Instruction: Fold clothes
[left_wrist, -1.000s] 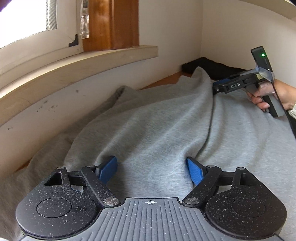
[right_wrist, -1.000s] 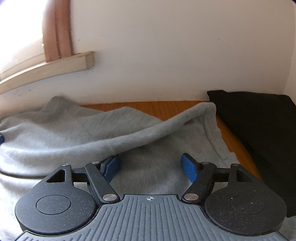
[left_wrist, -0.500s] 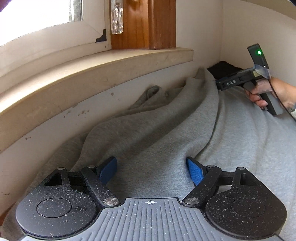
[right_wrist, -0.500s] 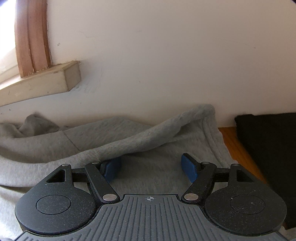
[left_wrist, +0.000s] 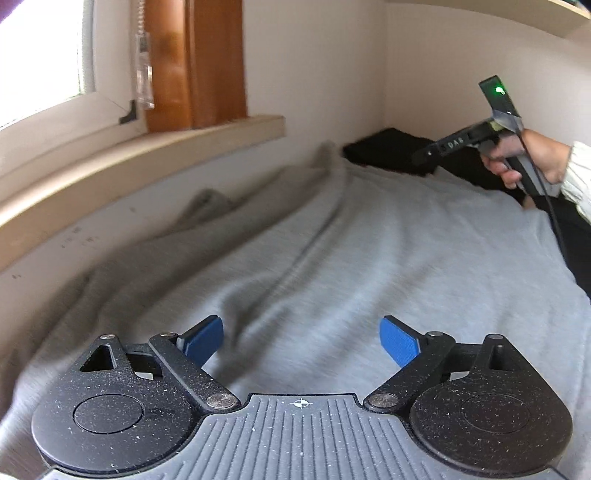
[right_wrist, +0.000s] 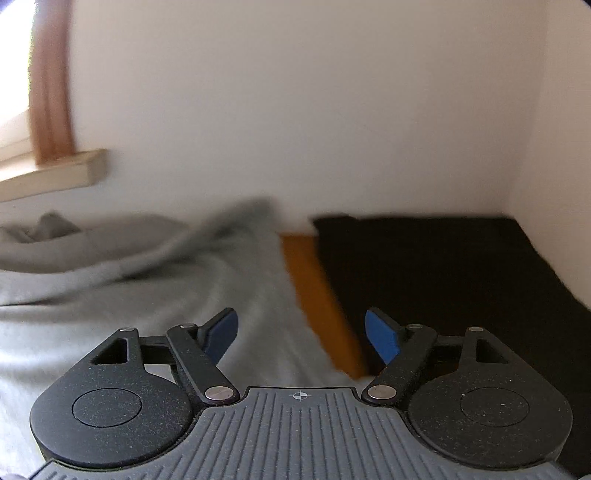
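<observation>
A grey sweatshirt (left_wrist: 351, 251) lies spread on the wooden table, its far edge bunched against the wall; it also shows in the right wrist view (right_wrist: 147, 280). My left gripper (left_wrist: 301, 338) is open and empty, just above the near part of the cloth. My right gripper (right_wrist: 299, 334) is open and empty over the sweatshirt's right edge. It also shows in the left wrist view (left_wrist: 421, 157), held in a hand above the cloth's far right corner.
A folded black garment (right_wrist: 424, 266) lies at the right against the corner walls, also in the left wrist view (left_wrist: 388, 149). A strip of bare wooden table (right_wrist: 314, 295) shows between the two garments. A window sill (left_wrist: 147, 147) runs along the left wall.
Both grippers have let go of the raised grey fold and pulled back. The fold has dropped flat toward the wall. The right gripper has lifted and swung right.
</observation>
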